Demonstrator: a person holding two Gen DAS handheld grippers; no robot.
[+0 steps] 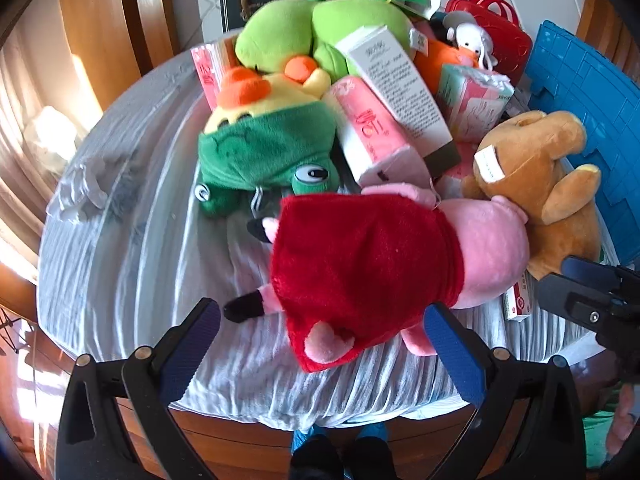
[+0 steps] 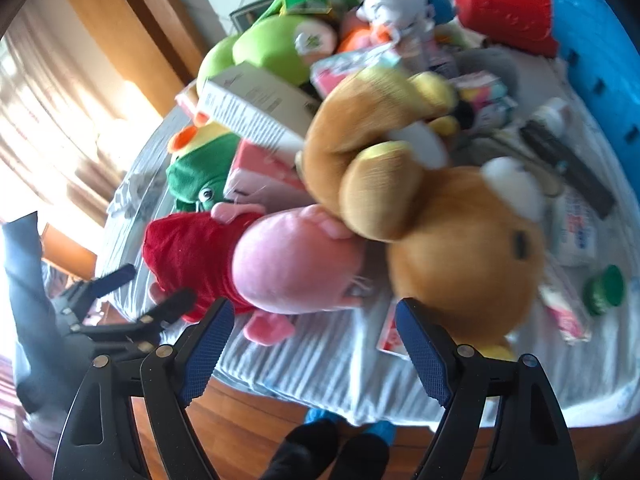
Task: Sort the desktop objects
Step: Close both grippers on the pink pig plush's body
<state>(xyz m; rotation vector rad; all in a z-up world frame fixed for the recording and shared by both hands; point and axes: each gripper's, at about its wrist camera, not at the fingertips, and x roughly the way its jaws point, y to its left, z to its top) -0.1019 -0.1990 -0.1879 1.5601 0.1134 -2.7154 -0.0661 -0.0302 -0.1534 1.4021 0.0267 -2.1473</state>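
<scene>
Red-dressed pink pig plush (image 1: 372, 264) lies straight ahead of your left gripper (image 1: 320, 344), whose jaws gape wide around its lower edge without pressing. Your right gripper (image 2: 314, 344) stands open and empty, just short of the brown bear plush (image 2: 448, 216) touching the pig. Beyond both, cartons and a green frog plush (image 1: 264, 148) crowd the striped cloth (image 1: 132, 264); a red basket (image 1: 500, 32) and blue crate (image 1: 588, 100) sit far right, contents unclear.
</scene>
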